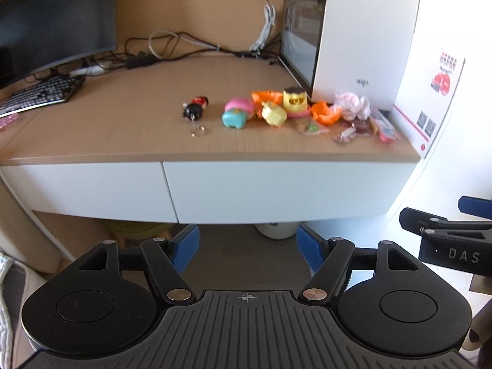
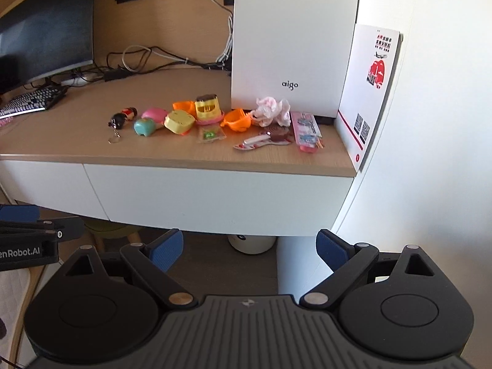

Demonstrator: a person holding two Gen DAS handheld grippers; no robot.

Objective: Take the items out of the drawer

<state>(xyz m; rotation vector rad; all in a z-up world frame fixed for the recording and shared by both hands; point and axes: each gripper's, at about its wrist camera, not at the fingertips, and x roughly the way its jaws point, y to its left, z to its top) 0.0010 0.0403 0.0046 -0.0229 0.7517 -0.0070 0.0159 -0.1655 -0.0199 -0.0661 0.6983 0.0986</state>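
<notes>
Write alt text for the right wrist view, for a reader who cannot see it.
The open, empty right gripper hangs in front of a closed white drawer under a wooden desk. A row of small toys and packets lies on the desk before a white box; a monitor and keyboard sit far left.

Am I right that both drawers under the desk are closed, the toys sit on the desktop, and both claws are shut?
Not quite: both claws are open and empty. The left claw and right claw show wide gaps in their own wrist views. The drawers are closed, and the toys sit on the desktop.
</notes>
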